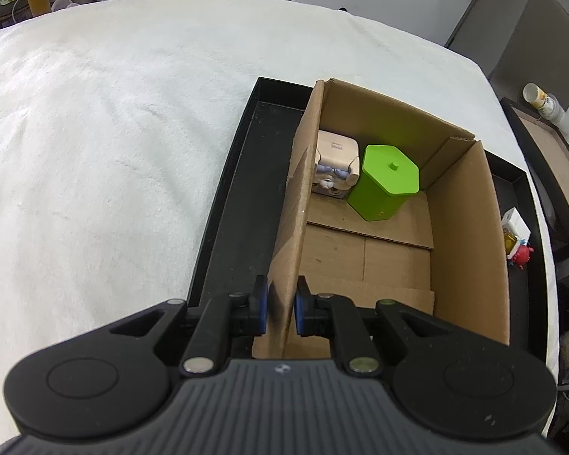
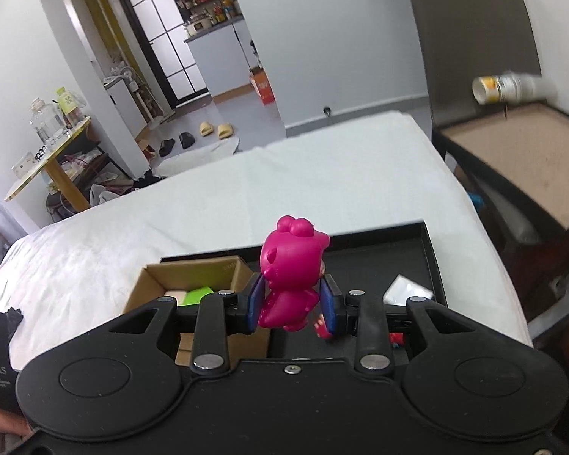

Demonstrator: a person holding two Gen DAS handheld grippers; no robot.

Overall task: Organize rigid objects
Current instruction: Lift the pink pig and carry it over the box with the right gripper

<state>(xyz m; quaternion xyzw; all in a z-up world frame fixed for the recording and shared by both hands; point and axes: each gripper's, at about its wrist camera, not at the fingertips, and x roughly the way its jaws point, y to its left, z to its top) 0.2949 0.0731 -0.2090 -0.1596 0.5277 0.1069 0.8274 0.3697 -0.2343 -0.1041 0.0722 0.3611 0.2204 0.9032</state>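
Right claw (image 2: 293,299) gripping pink figurine (image 2: 290,265), left claw (image 1: 282,305) apparently pinching cardboard box (image 1: 470,227) wall

A wide surface under a white, fleecy cover (image 2: 322,174) fills the near room. Beyond it lies a pale grey floor (image 2: 242,110) with two yellow slippers (image 2: 215,130) and two black ones (image 2: 176,143). Plain white walls (image 2: 341,38) frame an arched opening toward a dark-framed glass-paned door (image 2: 167,34) and shelves that look like a kitchen's, though blurred. On the left stands a round yellow-edged side table (image 2: 45,159) bearing clear glass jars (image 2: 47,121). A dark wooden cabinet with a tan top (image 2: 519,151) stands on the right.
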